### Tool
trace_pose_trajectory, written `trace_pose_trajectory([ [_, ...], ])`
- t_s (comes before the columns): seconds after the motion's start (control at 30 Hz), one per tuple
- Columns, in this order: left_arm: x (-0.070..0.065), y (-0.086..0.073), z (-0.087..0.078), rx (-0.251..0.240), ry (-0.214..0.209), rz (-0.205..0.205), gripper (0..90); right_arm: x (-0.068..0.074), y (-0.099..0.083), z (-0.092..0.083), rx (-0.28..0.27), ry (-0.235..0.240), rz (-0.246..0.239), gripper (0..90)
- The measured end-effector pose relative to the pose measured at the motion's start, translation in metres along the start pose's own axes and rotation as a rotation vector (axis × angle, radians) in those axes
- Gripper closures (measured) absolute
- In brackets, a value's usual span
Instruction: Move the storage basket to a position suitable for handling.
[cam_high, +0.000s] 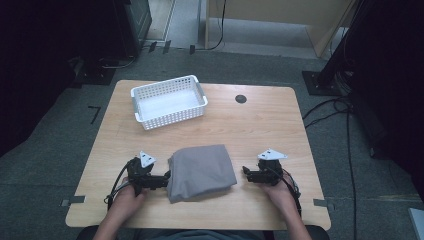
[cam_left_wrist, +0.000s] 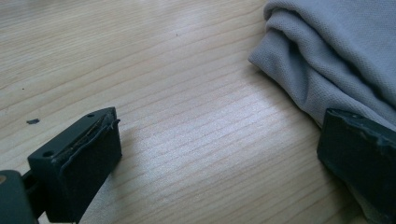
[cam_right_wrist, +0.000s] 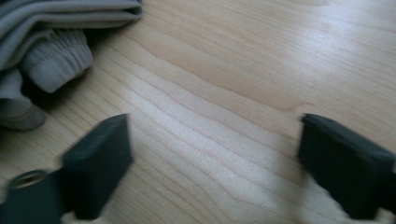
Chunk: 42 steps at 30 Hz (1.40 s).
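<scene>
1. While the left gripper sits near the front left corner of the worktop, its tips are at the left edge of the folded grey garment. In the left gripper view its jaws stand wide, bare wood between them, and one jaw lies against or just in front of the cloth; which of the two cannot be told. Nothing is gripped.

2. At the middle of the front edge lies the garment, folded into a compact, thick bundle with several layers stacked at its edges. The folding looks finished, or very nearly so.

3. Beyond it, toward the back left corner, stands the white perforated basket, with nothing visible inside. Judging by the layout, placing the bundle there is probably the step left, and it has not begun.

4. To the right of the garment, near the front right corner, the right gripper points at the bundle but is just apart from it. Its own view shows the jaws spread wide over bare wood, with a ribbed cuff of the garment off to one side, untouched.

5. Both hands appear poised for a two-sided pick-up, so the lift and transfer remain.
</scene>
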<state>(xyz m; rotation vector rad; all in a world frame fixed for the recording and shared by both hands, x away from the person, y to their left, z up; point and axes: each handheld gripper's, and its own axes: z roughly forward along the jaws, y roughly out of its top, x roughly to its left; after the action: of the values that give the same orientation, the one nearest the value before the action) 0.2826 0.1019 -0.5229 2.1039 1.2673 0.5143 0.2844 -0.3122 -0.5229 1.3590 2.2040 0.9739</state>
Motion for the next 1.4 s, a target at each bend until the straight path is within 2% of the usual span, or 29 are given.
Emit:
trace_pose_trajectory([
  [0.07, 0.0, 0.0, 0.0, 0.001, 0.001, 0.0, 0.0, -0.001, 0.002, 0.0, 0.009, 0.005, 0.013, 19.5],
  [0.1, 0.0, 0.0, 0.0, 0.0, 0.0, 0.0, 0.0, -0.003, 0.006, 0.0, 0.017, 0.016, 0.021, 25.9],
  [0.17, 0.0, 0.0, 0.0, 0.0, 0.0, 0.0, 0.0, -0.003, 0.008, 0.0, 0.025, 0.027, 0.03, 27.0],
  [0.27, 0.0, 0.0, 0.0, 0.0, 0.0, 0.0, 0.0, -0.002, 0.018, -0.001, 0.014, 0.018, 0.01, 31.5],
  [0.33, 0.0, 0.0, 0.0, 0.0, 0.0, 0.0, 0.0, -0.002, 0.02, 0.0, 0.012, 0.026, 0.016, 32.0],
  [0.37, 0.0, 0.0, 0.0, -0.001, 0.0, 0.0, 0.0, -0.002, 0.026, 0.002, 0.033, 0.042, 0.021, 34.4],
  [0.57, 0.0, 0.0, 0.0, -0.003, 0.0, -0.003, 0.0, -0.001, 0.039, 0.007, 0.05, 0.059, 0.011, 38.8],
  [0.67, -0.001, 0.0, 0.0, -0.003, 0.003, -0.004, 0.0, -0.003, 0.046, 0.009, 0.011, 0.086, 0.016, 42.5],
  [0.77, -0.001, 0.0, 0.0, -0.004, 0.004, -0.005, 0.0, -0.007, 0.055, 0.015, 0.028, 0.108, 0.029, 45.2],
  [0.83, -0.001, 0.0, 0.0, -0.004, 0.003, -0.006, 0.0, -0.008, 0.057, 0.015, 0.012, 0.11, 0.029, 47.1],
  [0.93, -0.001, 0.0, 0.0, -0.002, 0.004, -0.005, 0.0, -0.014, 0.072, 0.019, 0.038, 0.16, 0.06, 51.4],
  [0.97, -0.001, 0.0, 0.0, -0.002, 0.004, -0.005, 0.0, -0.014, 0.072, 0.019, 0.038, 0.16, 0.06, 51.4],
  [1.0, -0.001, 0.0, 0.0, -0.001, 0.004, -0.005, 0.0, -0.016, 0.08, 0.02, 0.041, 0.192, 0.078, 53.0],
  [1.17, -0.001, 0.0, 0.0, -0.002, 0.004, -0.005, 0.0, -0.02, 0.094, 0.025, 0.038, 0.231, 0.083, 52.5],
  [1.27, -0.001, 0.0, 0.0, -0.002, 0.004, -0.005, 0.0, -0.021, 0.109, 0.03, 0.046, 0.263, 0.082, 55.4],
  [1.4, -0.001, 0.0, 0.0, -0.001, 0.004, -0.005, 0.0, -0.02, 0.121, 0.037, 0.061, 0.295, 0.088, 56.7],
])
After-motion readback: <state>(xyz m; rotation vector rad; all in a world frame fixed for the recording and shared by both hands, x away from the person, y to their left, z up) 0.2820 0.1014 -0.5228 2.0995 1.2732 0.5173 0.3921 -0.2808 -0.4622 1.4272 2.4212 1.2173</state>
